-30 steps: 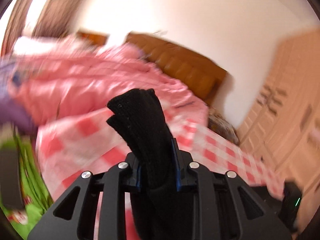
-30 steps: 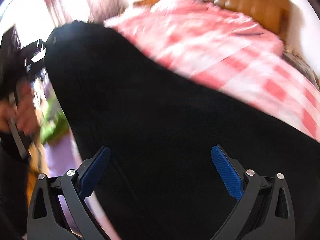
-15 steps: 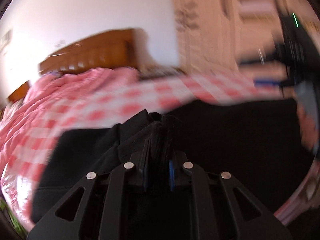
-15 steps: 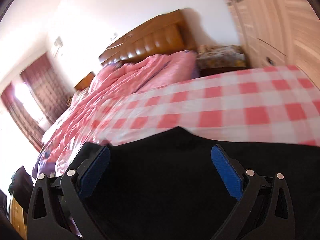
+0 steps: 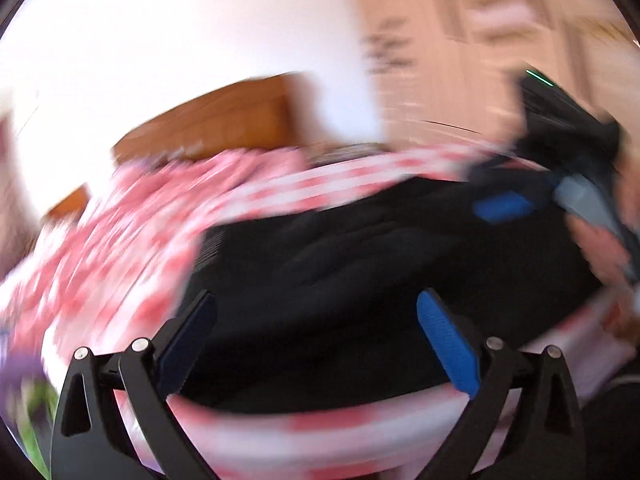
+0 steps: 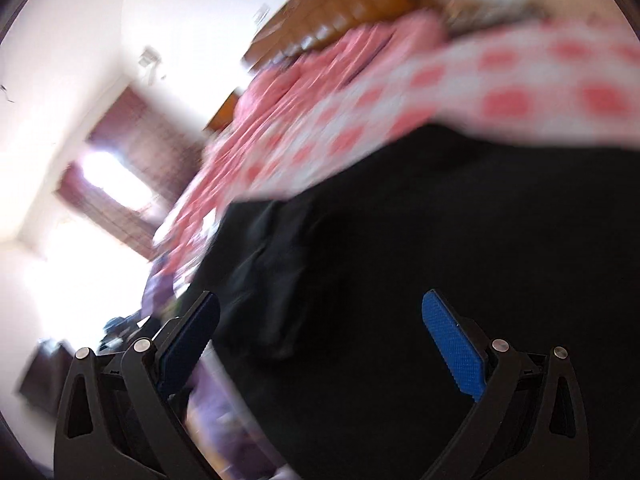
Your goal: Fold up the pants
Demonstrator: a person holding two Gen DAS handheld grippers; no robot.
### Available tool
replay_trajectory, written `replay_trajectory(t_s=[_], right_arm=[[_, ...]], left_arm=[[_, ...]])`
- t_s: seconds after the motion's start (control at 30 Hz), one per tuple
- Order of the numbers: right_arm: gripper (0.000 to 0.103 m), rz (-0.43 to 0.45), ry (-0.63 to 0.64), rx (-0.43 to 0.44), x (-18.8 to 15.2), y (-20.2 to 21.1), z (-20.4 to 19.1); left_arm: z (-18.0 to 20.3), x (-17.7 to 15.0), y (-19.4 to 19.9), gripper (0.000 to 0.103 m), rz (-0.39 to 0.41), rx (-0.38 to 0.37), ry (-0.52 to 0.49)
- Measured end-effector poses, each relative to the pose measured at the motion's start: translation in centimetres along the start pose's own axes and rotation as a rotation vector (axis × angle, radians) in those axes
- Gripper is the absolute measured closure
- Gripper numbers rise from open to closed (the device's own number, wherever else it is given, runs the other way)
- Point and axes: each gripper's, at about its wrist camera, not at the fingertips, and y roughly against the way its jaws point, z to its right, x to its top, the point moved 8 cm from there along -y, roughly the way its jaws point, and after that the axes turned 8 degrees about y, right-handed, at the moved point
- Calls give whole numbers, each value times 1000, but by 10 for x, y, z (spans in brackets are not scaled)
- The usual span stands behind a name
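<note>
Black pants (image 5: 360, 280) lie spread on the red-and-white checked bed sheet (image 5: 320, 184). My left gripper (image 5: 318, 300) hovers over their near edge with its jaws opening wide; the pads press on nothing. In the right wrist view the pants (image 6: 440, 240) fill the lower right, and my right gripper (image 6: 322, 300) stands open just above them, holding nothing. The left wrist view also catches the right gripper's blue pad (image 5: 504, 204) and the person's hand (image 5: 600, 248) at the pants' far right end. Both views are motion-blurred.
A crumpled pink quilt (image 5: 160, 184) lies along the far left of the bed, below a brown wooden headboard (image 5: 208, 128). A beige wardrobe (image 5: 480, 40) stands at the right. A curtained window (image 6: 120, 184) is at the left, with purple cloth (image 6: 208, 400) beside the bed.
My left gripper, shut on a bunch of black fabric before, has let it go and spread wide. The pants came down onto the bed. The right gripper stayed open while both views rolled.
</note>
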Motion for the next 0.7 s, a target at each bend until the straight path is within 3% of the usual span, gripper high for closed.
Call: replay_trajectory(t_s=[0.07, 0.13, 0.27, 0.37, 0.4, 0.43, 0.57, 0.7], right_arm=[[5, -65, 27, 24, -11, -19, -16], [16, -96, 46, 32, -17, -32, -28], [22, -124, 49, 29, -15, -63, -40], [36, -94, 12, 16, -5, -73, -41], [58, -91, 3, 7, -3, -76, -40], [62, -81, -4, 4, -2, -79, -40], [69, 9, 136, -40, 3, -68, -70], [70, 95, 258, -72, 19, -44, -106]], left_arm=[[-45, -4, -5, 3, -23, 50, 130], [-75, -11, -5, 3, -27, 65, 203], [-103, -27, -4, 3, -46, 100, 220], [-97, -37, -7, 3, -71, 65, 208], [-88, -36, -8, 3, -79, 60, 202], [-87, -39, -9, 3, -88, 56, 195], [-84, -50, -21, 3, -123, 80, 187], [-97, -45, -32, 3, -128, 131, 250]])
